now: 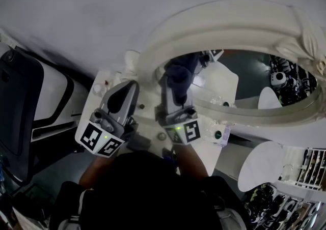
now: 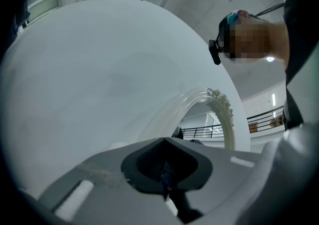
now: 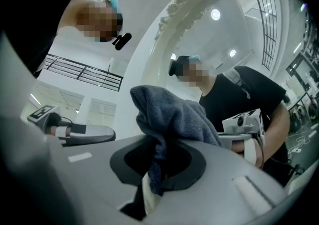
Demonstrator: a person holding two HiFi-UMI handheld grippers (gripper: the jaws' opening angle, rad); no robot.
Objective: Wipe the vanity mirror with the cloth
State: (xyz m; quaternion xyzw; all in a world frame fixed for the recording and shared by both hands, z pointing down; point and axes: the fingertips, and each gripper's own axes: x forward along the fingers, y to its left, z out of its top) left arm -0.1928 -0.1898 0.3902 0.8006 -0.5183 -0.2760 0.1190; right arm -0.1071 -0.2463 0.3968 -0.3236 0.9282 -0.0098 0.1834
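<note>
The vanity mirror has a white, ornate oval frame [image 1: 229,15] around dark glass [image 1: 249,71]. My right gripper [image 1: 175,85] is shut on a dark grey-blue cloth [image 1: 179,70], held up at the glass's left end just inside the frame. In the right gripper view the cloth [image 3: 172,114] bunches out above the closed jaws of the right gripper [image 3: 154,179], with the glass [image 3: 239,35] just beyond. My left gripper [image 1: 125,90] hovers beside the frame's left foot. Its jaws, seen closely as the left gripper [image 2: 167,189], are shut and seem to hold nothing. The frame [image 2: 222,104] lies ahead of them.
A white vanity top [image 1: 153,127] lies under both grippers with small items, among them a green-capped one [image 1: 218,134]. A black and white chair [image 1: 20,102] stands at the left. A white rounded panel [image 1: 260,165] sits lower right. A white wall [image 2: 99,79] rises behind.
</note>
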